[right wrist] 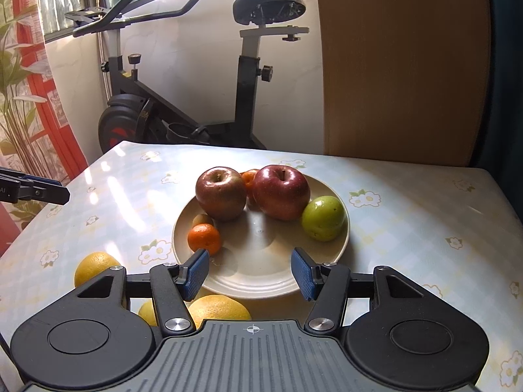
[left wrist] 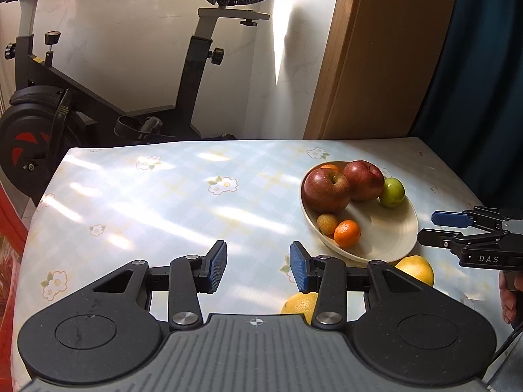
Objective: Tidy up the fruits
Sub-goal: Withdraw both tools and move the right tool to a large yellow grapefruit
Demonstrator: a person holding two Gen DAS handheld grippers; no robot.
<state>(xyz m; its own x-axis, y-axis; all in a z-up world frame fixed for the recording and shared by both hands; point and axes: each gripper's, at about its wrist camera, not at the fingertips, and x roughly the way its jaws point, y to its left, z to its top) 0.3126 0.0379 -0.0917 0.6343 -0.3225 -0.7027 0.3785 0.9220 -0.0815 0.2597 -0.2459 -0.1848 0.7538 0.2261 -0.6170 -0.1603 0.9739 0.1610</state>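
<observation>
Both the left gripper and right gripper stand partly open, holding nothing. The cream plate, mid-frame, carries two red apples, a green fruit, a mandarin, perhaps another behind. Yellow citrus lies beside it on the table. "DAS" marks the right gripper.

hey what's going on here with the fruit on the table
A person holds two grippers over a table, sorting fruit. Both the left gripper and the right gripper are open and empty. The plate already holds two red apples, a green fruit and small oranges. Several yellow citrus fruits still lie on the tablecloth beside the plate.
</observation>
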